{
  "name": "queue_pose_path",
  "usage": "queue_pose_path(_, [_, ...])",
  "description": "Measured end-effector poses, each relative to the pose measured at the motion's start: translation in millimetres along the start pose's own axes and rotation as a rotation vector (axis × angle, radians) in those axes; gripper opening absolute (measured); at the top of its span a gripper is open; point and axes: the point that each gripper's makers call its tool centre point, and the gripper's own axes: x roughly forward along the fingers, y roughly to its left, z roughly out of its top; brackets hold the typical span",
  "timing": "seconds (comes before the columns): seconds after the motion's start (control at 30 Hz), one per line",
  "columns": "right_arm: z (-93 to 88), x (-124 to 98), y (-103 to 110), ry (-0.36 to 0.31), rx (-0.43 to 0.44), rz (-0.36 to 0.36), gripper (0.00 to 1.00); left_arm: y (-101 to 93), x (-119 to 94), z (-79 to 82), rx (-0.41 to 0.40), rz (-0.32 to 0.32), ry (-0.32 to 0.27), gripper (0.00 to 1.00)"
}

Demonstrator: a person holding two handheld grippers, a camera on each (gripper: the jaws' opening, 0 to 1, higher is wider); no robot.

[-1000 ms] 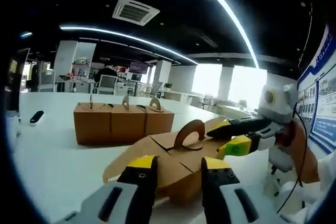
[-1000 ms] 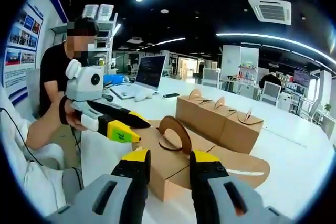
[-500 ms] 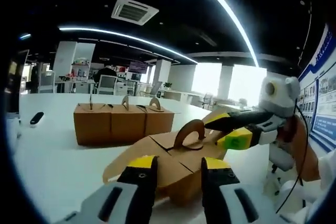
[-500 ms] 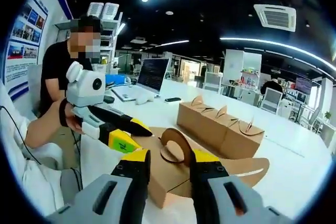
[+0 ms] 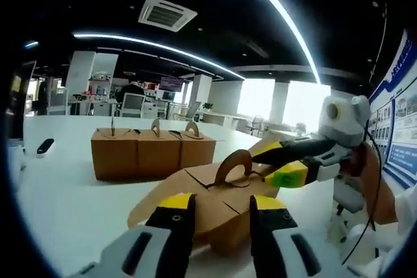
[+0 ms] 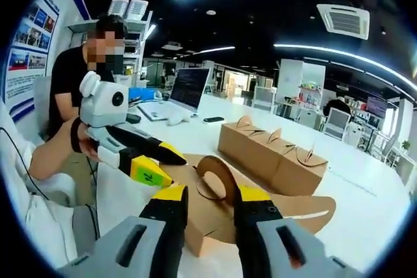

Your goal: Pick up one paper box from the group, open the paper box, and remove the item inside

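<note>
**Two tools at one opened paper box**

Two tools of mine sit at the same paper box (image 5: 221,203), which rests on the white surface (image 5: 71,206) just in front of me. In the left gripper view, my left tool (image 5: 221,216) rises from the bottom with its yellow-tipped jaws apart, the near corner of the box showing between them; I cannot tell whether the jaws touch the cardboard. The box top is unfolded: one flap lies spread out toward the left, and the curved handle tab (image 5: 236,164) stands up at the middle. My right tool (image 5: 277,164) comes in from the right of this view, its jaws parted, with the far flap near its tips; whether it grips the flap I cannot tell.

In the right gripper view, the right tool (image 6: 205,203) frames the same box (image 6: 215,219) with jaws apart, the round handle tab (image 6: 215,180) upright between them. The left tool (image 6: 159,167) enters from the left, held in my hand (image 6: 81,144), jaws open beside the box.

Behind, three closed paper boxes (image 5: 153,151) stand touching in a row, well apart from the opened one. Farther back in the right gripper view are a laptop (image 6: 186,89) and a seated person (image 6: 78,76). Nothing of the box's contents is visible to me.
</note>
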Motion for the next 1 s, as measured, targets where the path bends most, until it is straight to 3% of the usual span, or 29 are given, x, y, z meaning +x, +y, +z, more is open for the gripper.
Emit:
queue_pose_path(0.27, [-1.4,-2.9,-15.5,0.008,-0.022,-0.056,0.03,0.1,0.1,0.2,-0.001,-0.002,-0.001,0.35])
queue_pose_path(1.0, [5.5,-5.6,-15.4,-0.021,-0.054,-0.055,0.03,-2.7,-1.8,-0.7,0.027,-0.012,0.001,0.39])
